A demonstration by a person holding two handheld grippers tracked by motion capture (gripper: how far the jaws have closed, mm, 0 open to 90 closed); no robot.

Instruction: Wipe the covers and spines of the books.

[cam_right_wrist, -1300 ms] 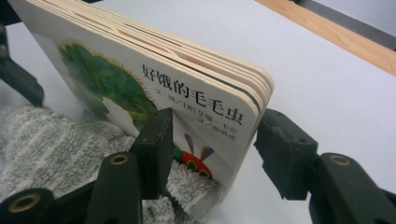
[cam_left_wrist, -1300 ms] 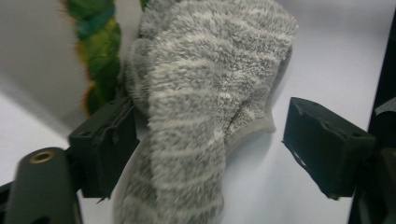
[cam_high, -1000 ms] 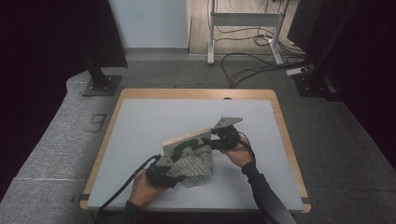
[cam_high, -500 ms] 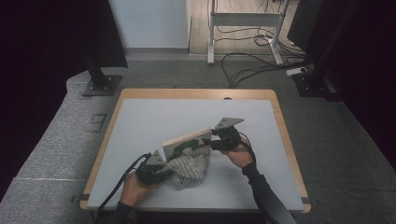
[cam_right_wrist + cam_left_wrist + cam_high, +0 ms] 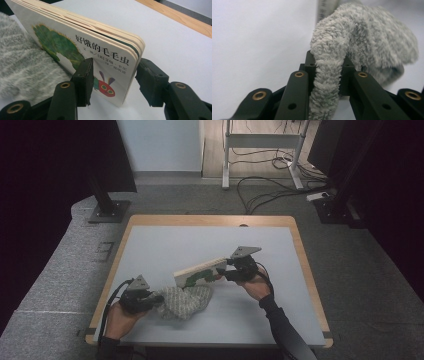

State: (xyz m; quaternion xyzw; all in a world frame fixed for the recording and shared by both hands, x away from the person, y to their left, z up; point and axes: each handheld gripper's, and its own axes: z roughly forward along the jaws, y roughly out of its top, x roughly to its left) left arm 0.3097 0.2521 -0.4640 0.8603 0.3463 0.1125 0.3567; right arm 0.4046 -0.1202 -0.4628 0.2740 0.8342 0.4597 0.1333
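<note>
left gripper: at the near left of the table in the high view, held in the person's left hand; its jaws have just been closing and now pinch a fold of the grey cloth tight between them, as the left gripper view shows.
right gripper: right of the table's middle, held in the person's right hand; in the right gripper view one jaw presses on the cover of the board book and the other stands at its back, though whether that one touches i cannot tell; the jaws are parted about as wide as the book is thick.
grey cloth: a fluffy bunched towel lying on the table between the two grippers, its left end pulled up into the left gripper, its right part under the book's lower edge.
board book: thick-paged, with a green caterpillar and chinese lettering on the cover; tilted on edge, one corner in the right gripper, its far end over the cloth.
table: pale blue-grey top with a wooden rim.
containers: none on the table top.
beyond the table: grey carpet, cables and a metal frame.
</note>
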